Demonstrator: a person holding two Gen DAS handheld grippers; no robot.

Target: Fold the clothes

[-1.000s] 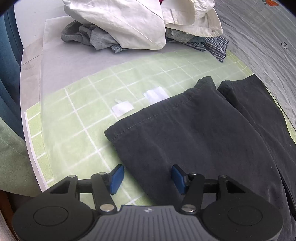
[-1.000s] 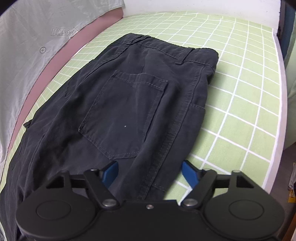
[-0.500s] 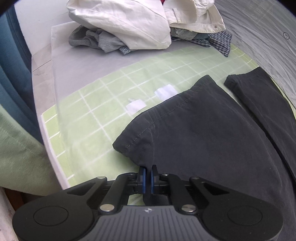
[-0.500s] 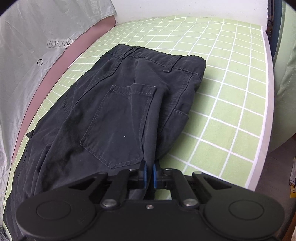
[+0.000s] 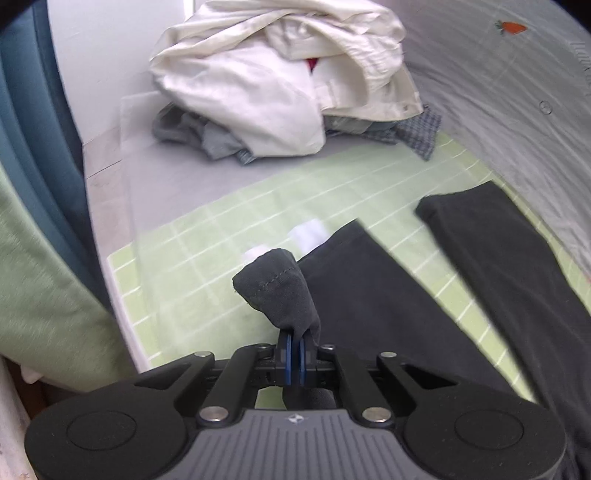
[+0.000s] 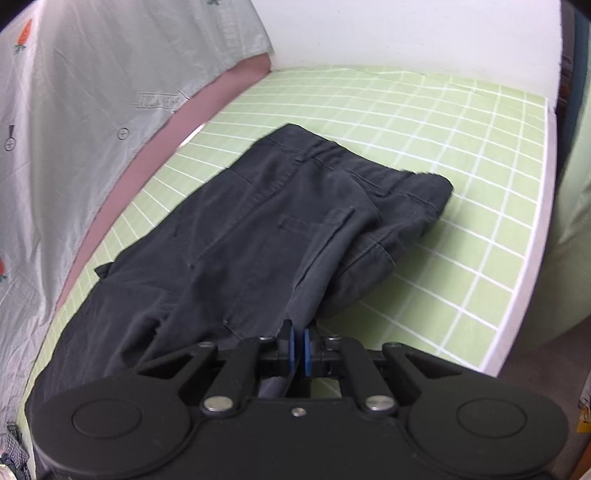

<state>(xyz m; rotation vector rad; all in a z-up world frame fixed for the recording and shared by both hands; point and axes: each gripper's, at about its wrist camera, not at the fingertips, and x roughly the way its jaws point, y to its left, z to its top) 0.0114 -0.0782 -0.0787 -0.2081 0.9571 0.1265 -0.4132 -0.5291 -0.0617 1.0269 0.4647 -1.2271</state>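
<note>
Black trousers spread across the green gridded mat, pinched at both ends. Left gripper fingers clamped on a hem corner, lifted off the mat — other leg lying flat just beside. Only in the left view: heap of pale clothes beyond. Only in the right view: waistband and back pocket, with right gripper fingers clamped on raised side fabric.

A green mat with a white grid covers the work surface, backed by a white wall at the far end, a grey printed sheet along the left, and a pale green curtain at the right.
</note>
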